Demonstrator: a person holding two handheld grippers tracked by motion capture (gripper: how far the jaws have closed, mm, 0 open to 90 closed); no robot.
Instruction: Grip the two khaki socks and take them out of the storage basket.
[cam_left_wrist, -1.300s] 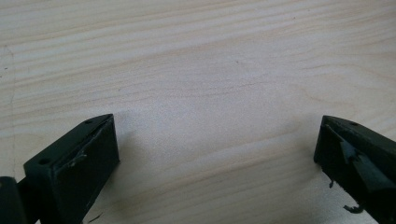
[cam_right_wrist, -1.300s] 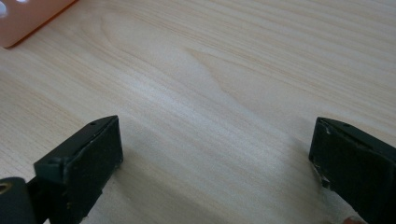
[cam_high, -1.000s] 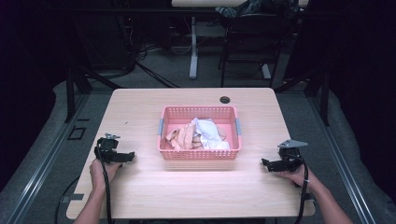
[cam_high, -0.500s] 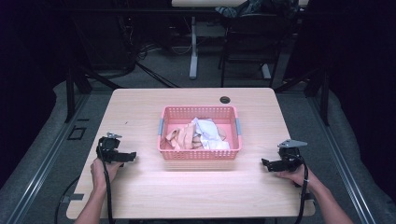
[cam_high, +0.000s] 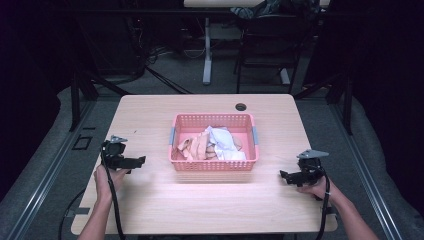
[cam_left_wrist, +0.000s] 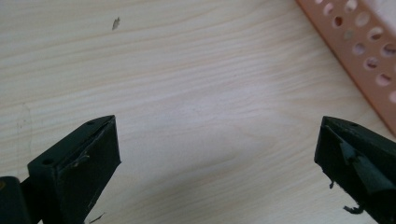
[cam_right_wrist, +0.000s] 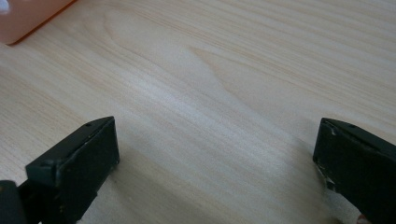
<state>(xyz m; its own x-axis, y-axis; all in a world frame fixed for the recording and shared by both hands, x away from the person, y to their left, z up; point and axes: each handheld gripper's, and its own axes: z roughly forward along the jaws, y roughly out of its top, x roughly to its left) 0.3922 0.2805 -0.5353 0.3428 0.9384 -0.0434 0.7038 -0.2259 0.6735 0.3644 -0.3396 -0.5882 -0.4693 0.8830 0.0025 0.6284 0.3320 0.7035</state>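
A pink perforated basket (cam_high: 214, 162) sits at the middle of the wooden table (cam_high: 200, 205), holding a heap of cloths (cam_high: 212, 144), peach-coloured ones on its left and a white one on its right. The left gripper (cam_high: 137, 161) is held by a hand just above the table, left of the basket and apart from it, pointing toward the basket's near left corner; in the left gripper view its jaws stand wide apart with nothing between them, and the basket's holed wall (cam_left_wrist: 369, 51) shows at the upper right. The right gripper (cam_high: 285, 176) is held right of the basket, near the front edge, its jaws also spread wide and empty over bare wood
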